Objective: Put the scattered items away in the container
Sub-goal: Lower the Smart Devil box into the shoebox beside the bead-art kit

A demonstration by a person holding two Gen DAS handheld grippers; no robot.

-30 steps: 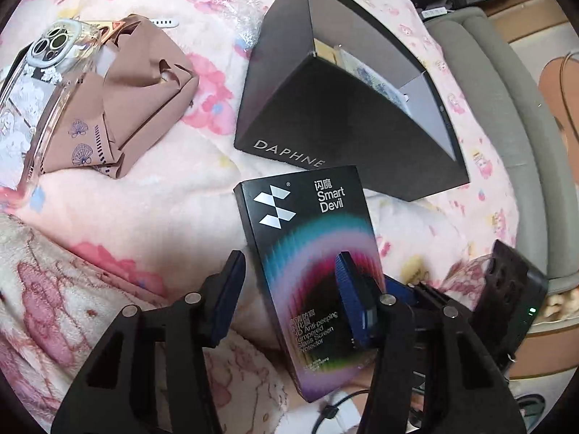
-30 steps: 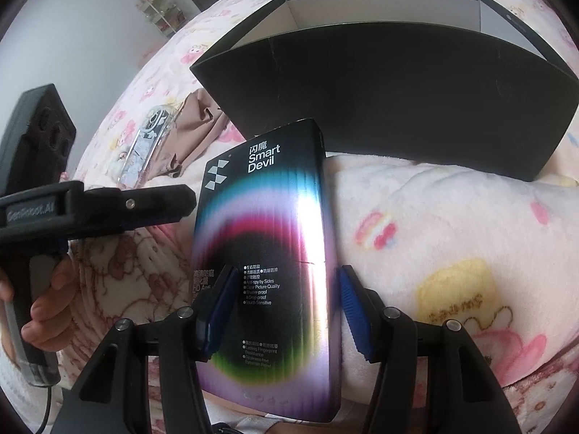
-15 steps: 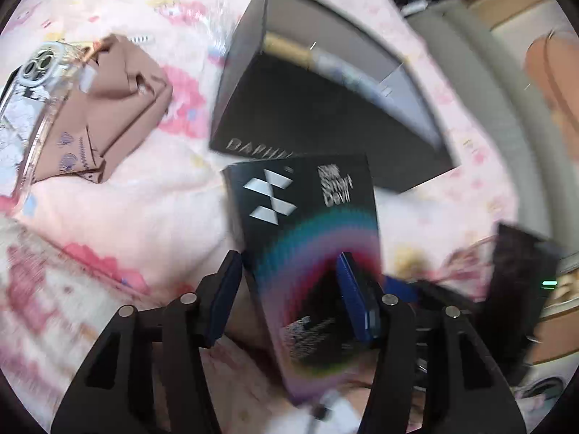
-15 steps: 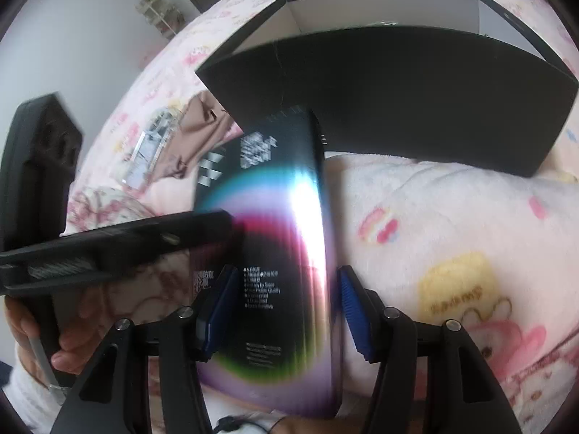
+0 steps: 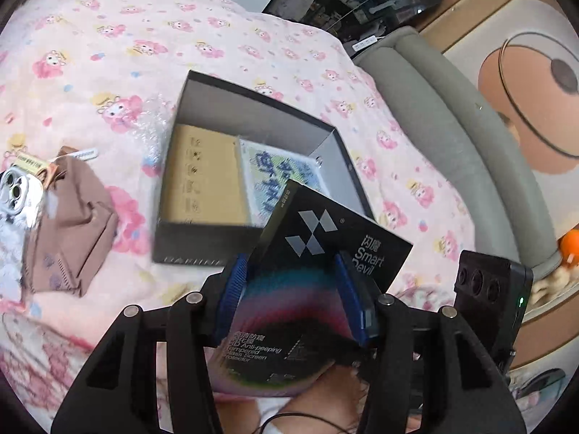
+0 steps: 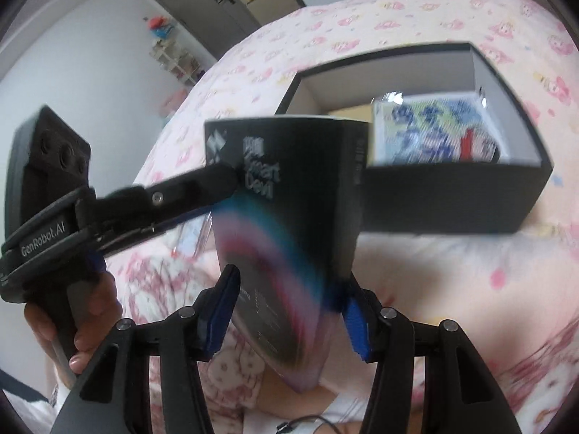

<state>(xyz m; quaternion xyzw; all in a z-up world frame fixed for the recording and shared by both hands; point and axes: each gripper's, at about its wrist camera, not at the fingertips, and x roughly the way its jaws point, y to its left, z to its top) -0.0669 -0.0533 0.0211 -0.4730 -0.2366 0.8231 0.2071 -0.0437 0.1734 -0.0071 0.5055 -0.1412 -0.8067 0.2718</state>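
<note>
Left wrist view shows the left gripper [image 5: 289, 296] clamped on the Smart Devil package [image 5: 318, 278], blue pads against both long edges, the package lifted clear of the pink blanket [image 5: 108, 54] and tilted, its top corner over the near wall of the black box [image 5: 188, 242]. That open box sits at 12 o'clock from the gripper, holding a tan card [image 5: 202, 177] beside a blue-printed packet [image 5: 282, 173]. A brown pouch [image 5: 68, 217] and a phone case [image 5: 18, 199] lie at 9 o'clock on the blanket.

From the right wrist view, the right gripper [image 6: 289, 311] straddles the package's lower end; its jaws are closing, and I cannot tell whether the pads touch. A hand [image 6: 83, 325] grips the other tool's handle at 9 o'clock.
</note>
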